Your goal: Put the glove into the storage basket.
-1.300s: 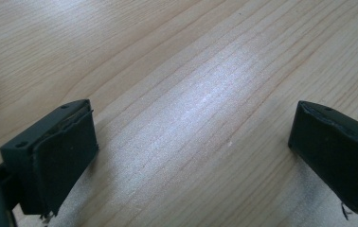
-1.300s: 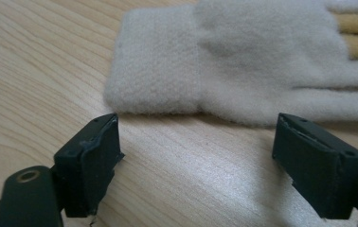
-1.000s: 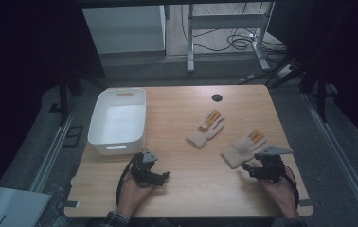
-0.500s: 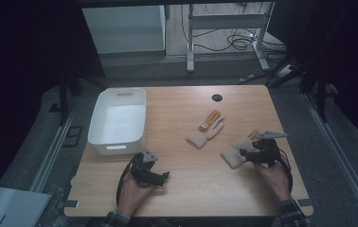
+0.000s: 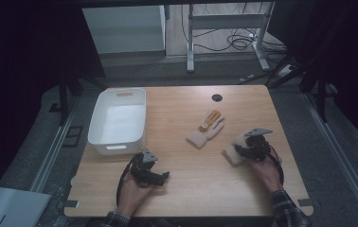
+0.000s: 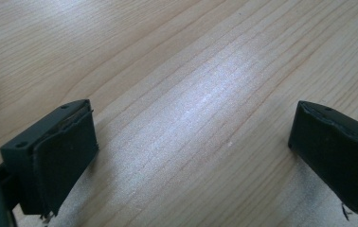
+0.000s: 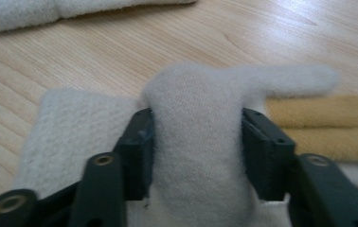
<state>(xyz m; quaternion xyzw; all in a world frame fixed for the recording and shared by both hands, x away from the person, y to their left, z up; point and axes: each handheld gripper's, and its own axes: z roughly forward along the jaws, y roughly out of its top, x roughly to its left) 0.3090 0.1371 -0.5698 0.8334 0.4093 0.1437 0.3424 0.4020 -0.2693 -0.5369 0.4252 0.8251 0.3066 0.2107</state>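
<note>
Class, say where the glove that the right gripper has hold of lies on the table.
In the high view the glove lies at the table's right side, under the right gripper, right of the second glove.

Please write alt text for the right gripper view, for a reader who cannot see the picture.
The right hand-held gripper has just been closing, and its two black jaws press on a bunched fold of a cream knitted glove with mustard-yellow fingers, lying on a light wooden table. Part of a second cream glove lies at the top left edge.
</note>
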